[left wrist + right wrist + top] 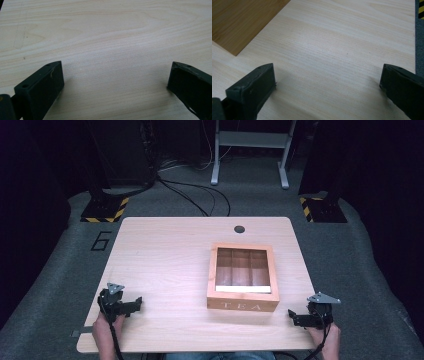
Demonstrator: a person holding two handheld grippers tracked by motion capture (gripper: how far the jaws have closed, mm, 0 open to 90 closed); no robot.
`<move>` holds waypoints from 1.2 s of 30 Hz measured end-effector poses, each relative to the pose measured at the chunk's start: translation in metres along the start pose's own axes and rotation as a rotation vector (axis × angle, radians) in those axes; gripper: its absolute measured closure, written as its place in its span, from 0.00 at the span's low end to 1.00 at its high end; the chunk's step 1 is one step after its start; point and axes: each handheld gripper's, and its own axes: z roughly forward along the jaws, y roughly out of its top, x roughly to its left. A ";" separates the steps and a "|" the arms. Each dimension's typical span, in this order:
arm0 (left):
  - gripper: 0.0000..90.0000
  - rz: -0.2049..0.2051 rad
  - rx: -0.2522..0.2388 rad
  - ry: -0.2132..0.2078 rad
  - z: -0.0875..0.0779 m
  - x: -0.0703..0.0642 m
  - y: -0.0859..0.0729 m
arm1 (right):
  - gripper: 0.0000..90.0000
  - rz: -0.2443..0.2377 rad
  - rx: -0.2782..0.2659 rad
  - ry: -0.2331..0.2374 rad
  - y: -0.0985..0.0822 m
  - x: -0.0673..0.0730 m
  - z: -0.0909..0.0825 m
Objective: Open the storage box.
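- Left gripper [134, 305] rests on the near-left corner of the pale wooden table [165, 255], jaws spread wide with bare tabletop between them, as the left gripper view [115, 77] shows; nothing is held.
- Tea box [243, 278], a wooden case lettered "TEA" on its near face, sits right of the table's centre, its glazed lid shut over three compartments that run away from the person; what they hold cannot be made out.
- Box lies ahead and to the right of the left gripper, well apart from it, with open tabletop between them.
- Right gripper [295, 316] rests at the near-right edge, jaws likewise wide apart and empty in the right gripper view [327, 77], where a corner of the box [242, 22] shows up-left.
- Right gripper looks the nearer of the two, the box lying just ahead and to its left.
- Nothing stands in either path; a round cable hole [239, 229] sits at the far edge, beyond the box.
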 end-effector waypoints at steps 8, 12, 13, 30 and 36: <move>0.00 -0.001 0.000 0.000 0.000 0.000 0.000 | 0.00 0.002 0.000 0.001 0.000 0.000 0.000; 0.00 -0.001 -0.001 0.000 0.000 0.000 0.000 | 0.00 0.002 -0.001 0.002 0.000 0.000 0.000; 0.00 -0.002 -0.001 0.001 0.000 0.000 0.000 | 0.00 0.002 0.000 0.002 0.000 0.000 0.000; 0.00 -0.004 -0.001 0.002 0.000 0.000 0.000 | 0.00 0.012 -0.001 -0.006 0.000 0.001 0.000; 0.00 -0.005 -0.003 0.002 0.000 0.000 0.000 | 0.00 0.058 -0.011 0.032 0.001 0.004 -0.007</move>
